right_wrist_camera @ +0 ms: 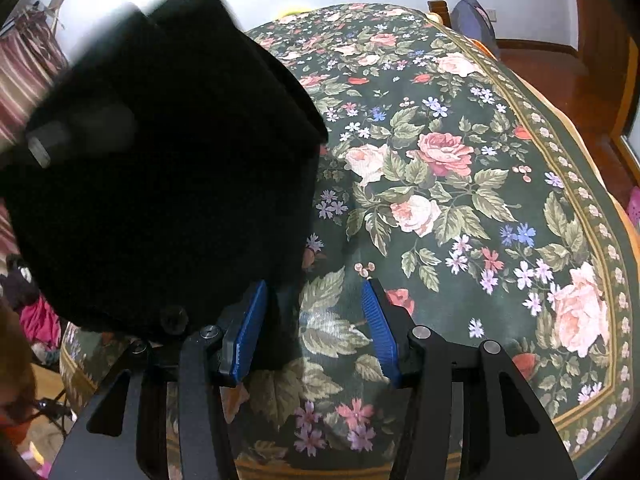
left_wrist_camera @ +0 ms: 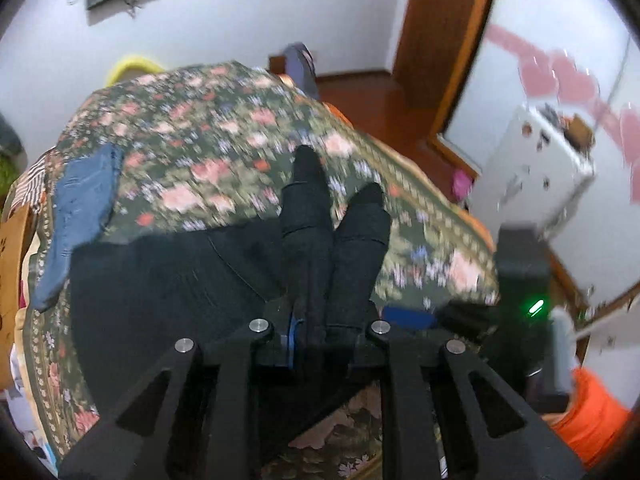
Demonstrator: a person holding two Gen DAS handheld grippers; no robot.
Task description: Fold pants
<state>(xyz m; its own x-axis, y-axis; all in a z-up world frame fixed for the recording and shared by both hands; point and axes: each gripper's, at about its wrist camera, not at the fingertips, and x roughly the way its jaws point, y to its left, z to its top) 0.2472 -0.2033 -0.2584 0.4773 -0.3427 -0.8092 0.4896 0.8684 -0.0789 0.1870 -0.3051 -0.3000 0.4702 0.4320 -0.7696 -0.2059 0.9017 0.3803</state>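
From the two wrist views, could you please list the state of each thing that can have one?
left gripper: shut on black cloth, jaws nearly together.
right gripper: open, nothing between its pads.
black pants: partly lifted, bunched, not yet folded flat.
blue jeans: lying flat at the bed's edge.
floral bedspread: spread over the bed.

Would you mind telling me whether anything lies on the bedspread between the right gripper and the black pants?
Nothing visible does. The right gripper stands open over the floral bedspread, and the black pants hang right beside its left finger, with only bare bedspread between the fingers.
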